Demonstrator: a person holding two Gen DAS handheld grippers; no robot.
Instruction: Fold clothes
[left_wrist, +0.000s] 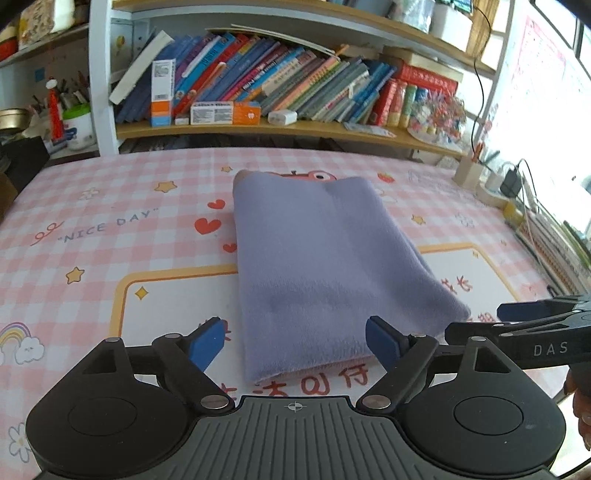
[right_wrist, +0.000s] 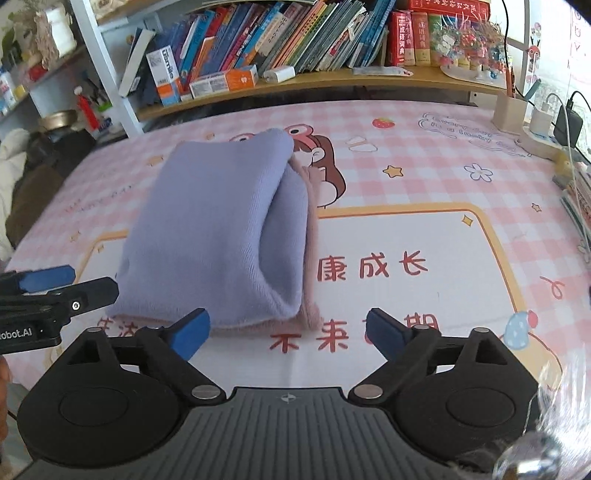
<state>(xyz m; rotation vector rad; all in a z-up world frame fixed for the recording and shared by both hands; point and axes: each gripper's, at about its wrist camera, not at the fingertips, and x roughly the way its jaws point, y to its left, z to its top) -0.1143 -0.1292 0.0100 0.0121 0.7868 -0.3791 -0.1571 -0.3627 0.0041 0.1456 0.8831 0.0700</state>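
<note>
Lavender folded garment (left_wrist: 325, 266) flat on pink checked table mat (left_wrist: 110, 229), centre of left wrist view. Left gripper (left_wrist: 295, 341) spread wide over near edge of cloth, nothing pinched, blue pads (left_wrist: 207, 341) clear of fabric. Right gripper's black arm (left_wrist: 524, 332) visible at right edge. Bookshelf (left_wrist: 280, 88) behind.

Right wrist view: same garment (right_wrist: 221, 229), pink lining showing at its right side. Right gripper (right_wrist: 290, 332) wide apart, empty, just off cloth's near corner. Left gripper (right_wrist: 48, 291) at left edge.
</note>
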